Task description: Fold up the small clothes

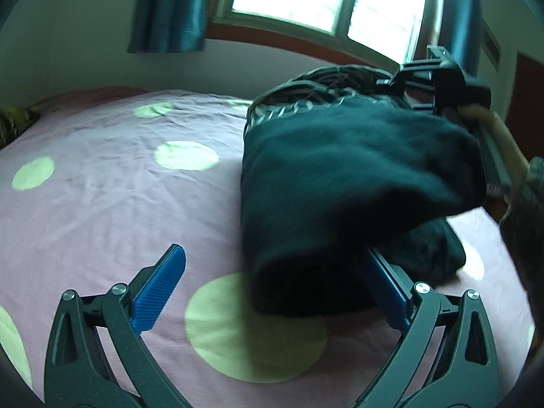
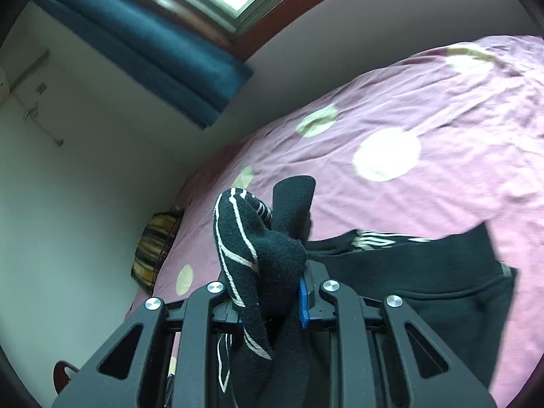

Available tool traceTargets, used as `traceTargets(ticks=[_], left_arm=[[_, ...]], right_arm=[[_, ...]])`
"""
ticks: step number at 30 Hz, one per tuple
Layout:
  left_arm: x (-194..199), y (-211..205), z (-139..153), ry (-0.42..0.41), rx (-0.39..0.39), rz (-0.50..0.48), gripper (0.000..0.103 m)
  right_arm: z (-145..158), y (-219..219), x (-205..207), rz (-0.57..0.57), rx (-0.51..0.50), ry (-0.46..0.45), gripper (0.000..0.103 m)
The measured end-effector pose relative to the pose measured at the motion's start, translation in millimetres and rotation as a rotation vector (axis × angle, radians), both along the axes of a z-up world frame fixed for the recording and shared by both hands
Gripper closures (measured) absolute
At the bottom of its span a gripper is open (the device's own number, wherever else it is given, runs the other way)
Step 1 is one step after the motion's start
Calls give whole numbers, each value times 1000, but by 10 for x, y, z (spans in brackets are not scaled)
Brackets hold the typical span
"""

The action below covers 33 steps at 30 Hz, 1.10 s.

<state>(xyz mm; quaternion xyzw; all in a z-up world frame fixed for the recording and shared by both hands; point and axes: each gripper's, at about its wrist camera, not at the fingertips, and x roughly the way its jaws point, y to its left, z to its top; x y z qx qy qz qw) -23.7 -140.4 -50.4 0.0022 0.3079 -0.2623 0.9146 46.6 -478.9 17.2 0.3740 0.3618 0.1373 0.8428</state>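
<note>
The black garment [image 1: 357,183] is a dark knit piece with thin white stripes near one edge. One part of it is lifted off the bed and hangs in a thick fold on the right of the scene, blurred. The rest lies flat and spread on the near right. A bunched striped portion [image 2: 261,258] stands up in a crumpled peak.

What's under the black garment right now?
Under the lifted black garment lie the pink dotted bedsheet and one pad of the left tongs. Whatever lies beneath its lower folds is covered.
</note>
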Motion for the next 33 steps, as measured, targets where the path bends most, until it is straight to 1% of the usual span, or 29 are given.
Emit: traceTargets(ticks=[1, 3, 5, 7, 8, 10, 11, 12, 14, 15, 16, 17, 18, 19, 22, 25, 27, 28, 30, 31, 32, 33], left_arm=[[-12, -55, -15, -3, 30, -3, 2], [26, -114, -44, 15, 63, -1, 2], [138, -142, -82, 60, 49, 9, 2], [245, -191, -126, 122, 4, -22, 2], [268, -231, -156, 138, 8, -31, 2], [306, -310, -232, 165, 56, -27, 2], [323, -302, -246, 176, 54, -26, 2], [344, -266, -251, 190, 34, -24, 2], [369, -221, -257, 199, 15, -14, 2], [365, -212, -265, 202, 14, -10, 2], [367, -217, -271, 207, 14, -12, 2], [357, -214, -279, 208, 15, -15, 2], [354, -222, -278, 206, 20, -15, 2], [365, -219, -278, 204, 22, -16, 2], [321, -257, -272, 203, 30, -16, 2], [333, -257, -271, 204, 27, -14, 2], [337, -271, -269, 201, 34, -10, 2], [339, -277, -267, 199, 39, -8, 2], [332, -276, -259, 191, 44, -4, 2], [329, -279, -259, 189, 48, -2, 2], [330, -283, -259, 189, 52, 0, 2], [334, -290, -259, 191, 55, 1, 2]], right_arm=[[-50, -134, -70, -30, 18, 4, 81], [-170, -374, -196, -86, 42, 13, 81], [-370, -641, -325, -144, 78, 44, 81], [-608, -807, -392, -179, 69, 108, 81], [-736, -852, -414, -184, 68, 141, 81], [-950, -870, -428, -161, 77, 186, 78], [-1012, -877, -457, -155, 85, 193, 74], [-1033, -897, -532, -162, 106, 182, 72], [-972, -915, -699, -185, 133, 159, 61], [-933, -929, -805, -199, 141, 146, 50], [-869, -942, -978, -224, 148, 120, 44], [-803, -935, -1156, -241, 152, 93, 44], [-741, -911, -1365, -239, 169, 61, 43], [-718, -885, -1490, -231, 184, 49, 43], [-727, -732, -1960, -205, 218, 50, 42], [-851, -583, -2204, -157, 296, 71, 42], [-962, -483, -2222, -128, 341, 96, 42], [-1014, -441, -2189, -113, 338, 111, 42], [-1119, -388, -2125, -137, 312, 160, 42], [-1154, -373, -2106, -135, 332, 160, 42], [-1173, -351, -2075, -129, 348, 155, 44], [-1163, -326, -2033, -129, 334, 153, 52]])
